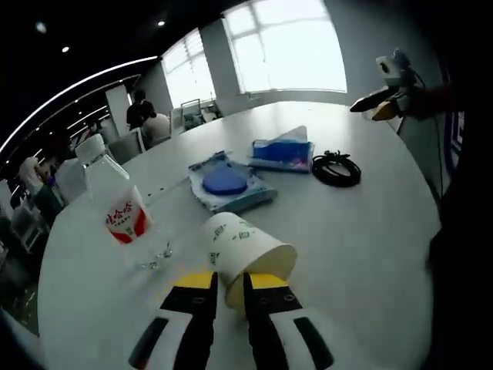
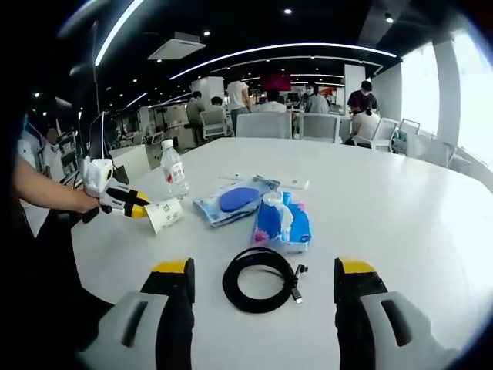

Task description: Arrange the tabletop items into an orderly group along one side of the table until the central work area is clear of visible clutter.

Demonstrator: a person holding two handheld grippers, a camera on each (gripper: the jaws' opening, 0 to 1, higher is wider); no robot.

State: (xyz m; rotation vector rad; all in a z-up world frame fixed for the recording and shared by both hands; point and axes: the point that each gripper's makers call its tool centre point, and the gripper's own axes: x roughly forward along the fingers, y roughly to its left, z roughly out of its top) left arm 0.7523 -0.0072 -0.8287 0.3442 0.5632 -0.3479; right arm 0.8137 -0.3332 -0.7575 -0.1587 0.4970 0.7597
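yellow-tipped left tongs point(image 1: 229, 289), nearest in the left gripper view, clamped on the rim of one paper cup point(image 1: 245, 253) lying tipped on the white desk point(image 1: 362, 231); right tongs point(image 2: 262, 279) in the right gripper view spread wide apart, holding nothing, just short of the cable. count, left to right in the right gripper view: one paper cup, one water bottle point(image 2: 174, 171), one blue pouch point(image 2: 233, 201), one tissue pack point(image 2: 283, 222), one coiled black cable point(image 2: 260, 278) in front. judged barely begun: all five sit loosely mid-desk, none yet lined along a side.
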